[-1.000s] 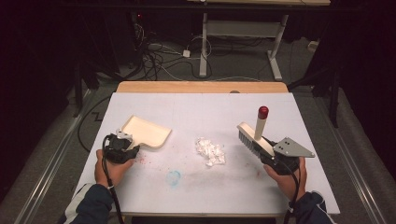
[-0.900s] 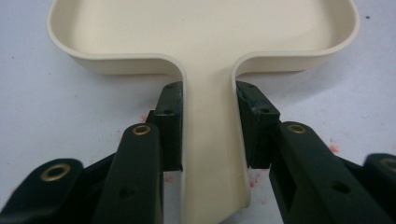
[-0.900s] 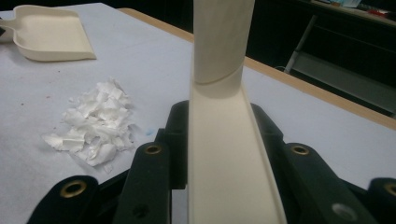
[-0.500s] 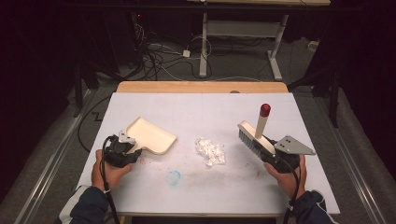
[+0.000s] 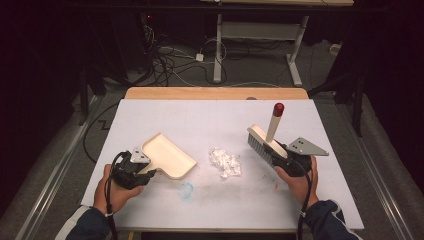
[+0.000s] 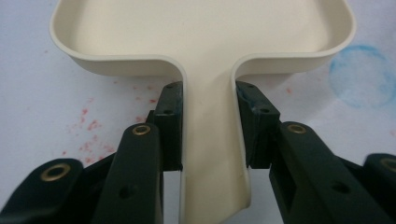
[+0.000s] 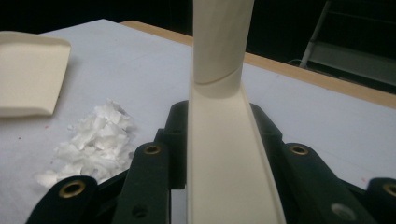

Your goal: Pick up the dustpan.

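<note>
1. The left gripper (image 5: 142,170) is clamped on the handle of the cream dustpan (image 5: 167,156); in the left gripper view the pads (image 6: 172,122) press both sides of the handle. Hold that squeeze so the pan cannot twist.
2. The right gripper (image 5: 281,155) is clamped on the brush (image 5: 264,141), bristles toward the table, red-tipped handle pointing to about 12 o'clock.
3. The pile of white paper scraps (image 5: 225,162) lies on the white table (image 5: 210,120) between the two tools, at about 3 o'clock from the pan and 9 o'clock from the brush.
4. I judge the step is best done by setting the pan's open lip flat on the table just beside the pile.
5. Then sweep toward 9 o'clock in short, low strokes; a raised lip would let scraps slide under.
</note>
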Demonstrator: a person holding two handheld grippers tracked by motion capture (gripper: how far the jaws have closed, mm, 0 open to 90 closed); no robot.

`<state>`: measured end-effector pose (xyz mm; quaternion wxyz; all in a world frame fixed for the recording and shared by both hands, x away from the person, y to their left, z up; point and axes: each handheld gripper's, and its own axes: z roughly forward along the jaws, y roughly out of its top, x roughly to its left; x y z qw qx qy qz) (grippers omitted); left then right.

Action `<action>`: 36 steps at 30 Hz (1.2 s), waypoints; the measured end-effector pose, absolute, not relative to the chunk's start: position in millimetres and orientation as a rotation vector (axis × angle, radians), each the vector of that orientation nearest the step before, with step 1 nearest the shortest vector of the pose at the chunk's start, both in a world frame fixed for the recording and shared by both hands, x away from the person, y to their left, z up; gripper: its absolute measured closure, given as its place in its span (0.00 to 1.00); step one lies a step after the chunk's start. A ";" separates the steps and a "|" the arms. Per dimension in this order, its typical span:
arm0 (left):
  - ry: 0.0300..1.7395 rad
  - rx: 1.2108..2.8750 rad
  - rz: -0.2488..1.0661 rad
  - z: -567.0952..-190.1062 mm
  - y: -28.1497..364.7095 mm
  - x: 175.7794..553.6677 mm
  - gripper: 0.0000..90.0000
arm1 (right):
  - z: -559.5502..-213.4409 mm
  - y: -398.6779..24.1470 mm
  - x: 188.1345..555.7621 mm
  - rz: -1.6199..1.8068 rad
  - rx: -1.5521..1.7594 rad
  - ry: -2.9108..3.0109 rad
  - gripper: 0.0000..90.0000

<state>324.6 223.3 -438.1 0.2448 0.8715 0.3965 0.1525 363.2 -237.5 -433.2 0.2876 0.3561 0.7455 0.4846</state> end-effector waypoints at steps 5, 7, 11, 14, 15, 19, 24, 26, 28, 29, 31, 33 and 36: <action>1.040 2.410 0.400 -438.4 217.7 316.6 0.71 | -437.3 -224.4 373.8 1.320 0.986 2.000 0.75; 1.025 2.421 0.384 -438.4 216.2 313.5 0.71 | -438.8 -217.9 377.2 1.320 0.980 2.004 0.75; 0.995 2.438 0.359 -439.1 212.3 307.3 0.71 | -442.9 -207.0 381.8 1.317 0.970 2.022 0.75; 0.973 2.447 0.346 -439.5 209.7 304.9 0.71 | -446.3 -200.5 383.7 1.307 0.969 2.040 0.75; 0.971 2.446 0.341 -439.6 208.8 304.8 0.71 | -447.9 -198.6 384.5 1.302 0.973 2.046 0.75; 0.942 2.457 0.327 -439.8 206.3 304.6 0.71 | -454.8 -194.8 386.7 1.302 0.991 2.066 0.75; 0.902 2.468 0.310 -440.8 200.1 303.8 0.71 | -451.4 -193.4 383.4 1.262 0.983 2.125 0.75; 0.881 2.478 0.301 -441.3 196.9 303.1 0.71 | -448.5 -192.3 382.5 1.226 0.998 2.143 0.75; 0.867 2.482 0.295 -441.5 194.6 302.6 0.71 | -445.2 -191.7 385.0 1.208 1.026 2.167 0.75; 0.864 2.483 0.295 -441.6 193.6 302.4 0.71 | -444.2 -190.7 386.1 1.202 1.048 2.168 0.75; 0.855 2.483 0.289 -441.1 192.2 302.1 0.71 | -443.5 -188.1 387.7 1.206 1.084 2.173 0.75; 0.850 2.487 0.278 -441.4 190.1 302.2 0.71 | -444.1 -182.5 388.1 1.223 1.100 2.173 0.75; 0.852 2.490 0.268 -442.0 186.3 302.3 0.71 | -446.7 -169.8 383.2 1.215 1.080 2.170 0.75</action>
